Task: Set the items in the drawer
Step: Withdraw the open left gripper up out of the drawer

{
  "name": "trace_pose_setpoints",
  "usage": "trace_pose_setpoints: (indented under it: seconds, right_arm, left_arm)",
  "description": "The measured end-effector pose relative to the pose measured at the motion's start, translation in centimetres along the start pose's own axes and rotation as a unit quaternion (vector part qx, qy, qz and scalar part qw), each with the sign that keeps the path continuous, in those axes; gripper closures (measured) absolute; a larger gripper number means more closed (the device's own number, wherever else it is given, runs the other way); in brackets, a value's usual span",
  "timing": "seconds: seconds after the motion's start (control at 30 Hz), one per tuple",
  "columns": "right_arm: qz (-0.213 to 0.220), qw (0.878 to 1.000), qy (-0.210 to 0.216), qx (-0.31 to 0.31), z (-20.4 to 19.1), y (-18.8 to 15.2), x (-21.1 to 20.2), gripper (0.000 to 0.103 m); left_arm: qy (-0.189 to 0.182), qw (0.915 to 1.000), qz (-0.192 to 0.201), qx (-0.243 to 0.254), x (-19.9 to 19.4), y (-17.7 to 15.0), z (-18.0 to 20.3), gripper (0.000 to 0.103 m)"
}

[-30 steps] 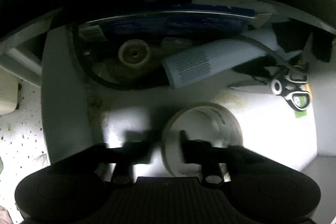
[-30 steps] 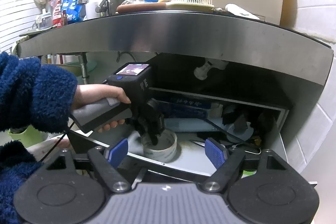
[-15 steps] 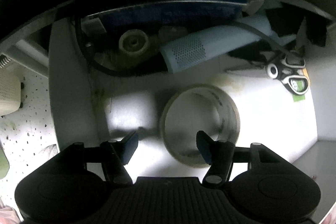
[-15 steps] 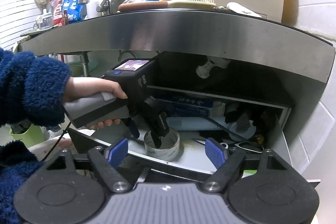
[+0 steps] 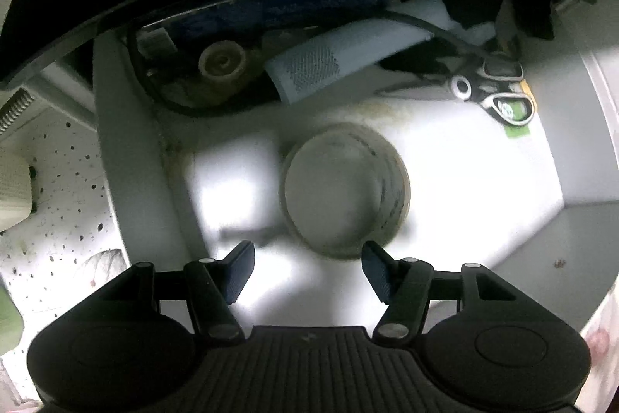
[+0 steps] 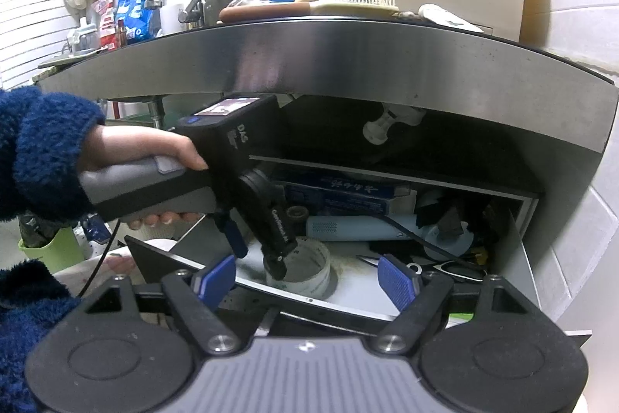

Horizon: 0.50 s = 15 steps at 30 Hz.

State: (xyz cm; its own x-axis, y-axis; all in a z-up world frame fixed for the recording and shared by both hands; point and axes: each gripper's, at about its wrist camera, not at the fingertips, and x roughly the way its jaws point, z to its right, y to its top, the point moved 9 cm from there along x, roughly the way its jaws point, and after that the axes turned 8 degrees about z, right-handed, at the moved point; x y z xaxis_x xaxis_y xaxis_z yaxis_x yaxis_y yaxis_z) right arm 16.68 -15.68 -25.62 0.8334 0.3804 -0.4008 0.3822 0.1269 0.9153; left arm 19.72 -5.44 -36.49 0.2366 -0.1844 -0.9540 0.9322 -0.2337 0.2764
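Now that my left gripper (image 5: 307,273) has let go, the beige roll of clear packing tape (image 5: 344,192) lies flat on the white floor of the open drawer (image 5: 483,188), ahead of the spread blue pads and touching neither; that item counts as placed.

From the right wrist, my right gripper (image 6: 307,283) waits at the drawer's front edge, jaws apart and empty, while the left one hangs just above the roll.

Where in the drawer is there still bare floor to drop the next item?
Bare floor lies left of the tape roll toward the drawer wall, and right of it below the scissors. The back, around the pale blue tube and cable, is crowded.
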Motion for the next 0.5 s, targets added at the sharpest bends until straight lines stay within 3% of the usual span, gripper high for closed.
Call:
trace_pose_setpoints:
  seconds: [0.27, 0.5]
  right_arm:
    - [0.001, 1.000, -0.001, 0.001, 0.0, 0.0, -0.1, 0.023]
    - [0.000, 1.000, -0.006, 0.020, 0.4, 0.0, -0.1, 0.023]
  left_arm:
    - [-0.029, 0.9993, -0.008, -0.023, -1.7, -1.4, -0.7, 0.041]
    - [-0.050, 0.9972, 0.043, -0.036, -5.0, -2.7, -1.3, 0.045]
